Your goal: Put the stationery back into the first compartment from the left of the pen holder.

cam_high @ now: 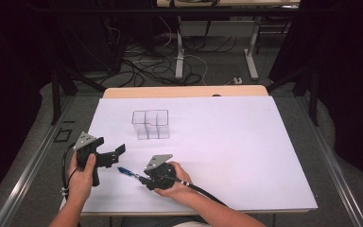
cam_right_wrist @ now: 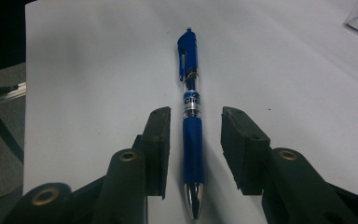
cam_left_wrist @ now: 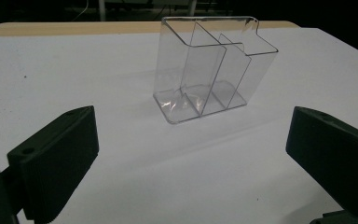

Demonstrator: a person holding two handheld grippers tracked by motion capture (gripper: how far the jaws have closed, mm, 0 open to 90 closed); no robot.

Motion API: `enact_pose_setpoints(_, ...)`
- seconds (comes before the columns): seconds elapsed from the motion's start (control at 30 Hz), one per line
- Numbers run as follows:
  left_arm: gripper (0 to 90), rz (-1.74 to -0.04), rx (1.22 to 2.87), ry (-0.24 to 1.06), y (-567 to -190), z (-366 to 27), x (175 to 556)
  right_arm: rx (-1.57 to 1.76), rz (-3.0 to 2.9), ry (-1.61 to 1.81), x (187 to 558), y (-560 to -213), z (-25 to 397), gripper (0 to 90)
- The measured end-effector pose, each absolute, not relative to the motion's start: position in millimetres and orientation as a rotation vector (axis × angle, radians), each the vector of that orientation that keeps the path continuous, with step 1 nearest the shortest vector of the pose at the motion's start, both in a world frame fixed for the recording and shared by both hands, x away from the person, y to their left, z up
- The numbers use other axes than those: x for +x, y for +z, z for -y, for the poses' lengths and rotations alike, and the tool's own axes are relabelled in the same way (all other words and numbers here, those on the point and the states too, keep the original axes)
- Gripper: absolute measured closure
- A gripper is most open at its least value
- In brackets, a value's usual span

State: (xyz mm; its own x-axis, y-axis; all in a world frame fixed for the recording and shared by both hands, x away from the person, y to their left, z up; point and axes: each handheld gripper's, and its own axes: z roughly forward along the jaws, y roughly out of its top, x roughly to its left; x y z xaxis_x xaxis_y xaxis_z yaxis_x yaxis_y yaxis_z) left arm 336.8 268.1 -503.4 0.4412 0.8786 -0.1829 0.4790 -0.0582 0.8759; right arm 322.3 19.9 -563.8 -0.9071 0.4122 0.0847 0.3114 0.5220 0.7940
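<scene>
Two tools gape over white table [cam_high: 246, 142] (cabled floor behind); right tool [cam_right_wrist: 195, 135] straddles pen [cam_right_wrist: 191, 116], ungripped.

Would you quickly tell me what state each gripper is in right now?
Left gripper: open, holding nothing, facing the clear plastic divided organiser.
Right gripper: open, jaws either side of the blue click pen lying on the white table, not yet clamped.

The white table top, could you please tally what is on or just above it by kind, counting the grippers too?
Blue pens: 1, the pen lying between the open jaws of the right gripper.
Clear divided organizers: 1, the organizer standing upright on the table.
Black grippers: 2, the right one and the left gripper, which is open and holding nothing.
Total: 4.
</scene>
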Motion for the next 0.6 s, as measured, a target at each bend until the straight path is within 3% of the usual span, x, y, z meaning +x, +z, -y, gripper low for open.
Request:
enact_pose_setpoints(0.37, 2.2, -1.188, 1.700, 0.502, -503.7, -268.3, 337.2, 0.595, -2.670, 1.284, 321.2, -568.7, -25.7, 68.4)
enact_pose_setpoints(0.6, 2.2, -1.189, 1.704, 0.499, -504.3, -268.1, 337.7, 0.600, -2.666, 1.274, 320.4, -570.0, -25.7, 76.2)
